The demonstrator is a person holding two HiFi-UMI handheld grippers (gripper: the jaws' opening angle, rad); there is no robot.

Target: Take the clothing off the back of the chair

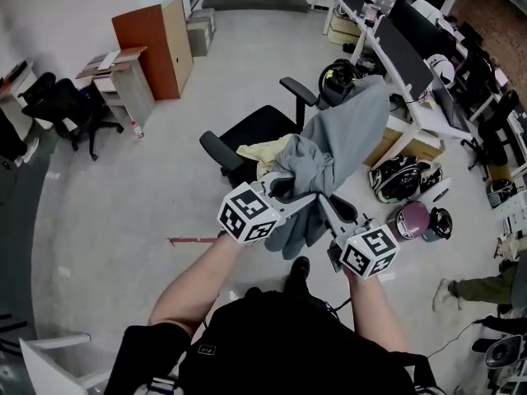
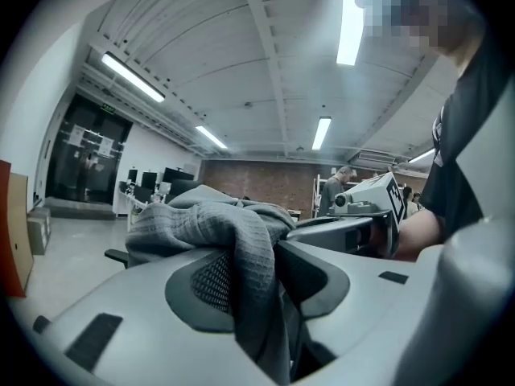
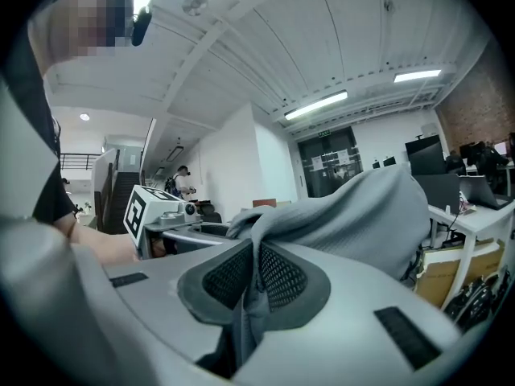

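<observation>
Now the grey clothing point(image 1: 350, 126) is held up over the chair point(image 1: 251, 130), its length running forward beyond both grippers. Fingers of the right gripper point(image 3: 256, 272) clench a fold; those of the left gripper point(image 2: 261, 272) stand apart, cloth draped between.

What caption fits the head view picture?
Gray garment in the left gripper and right gripper, above a black office chair.
</observation>
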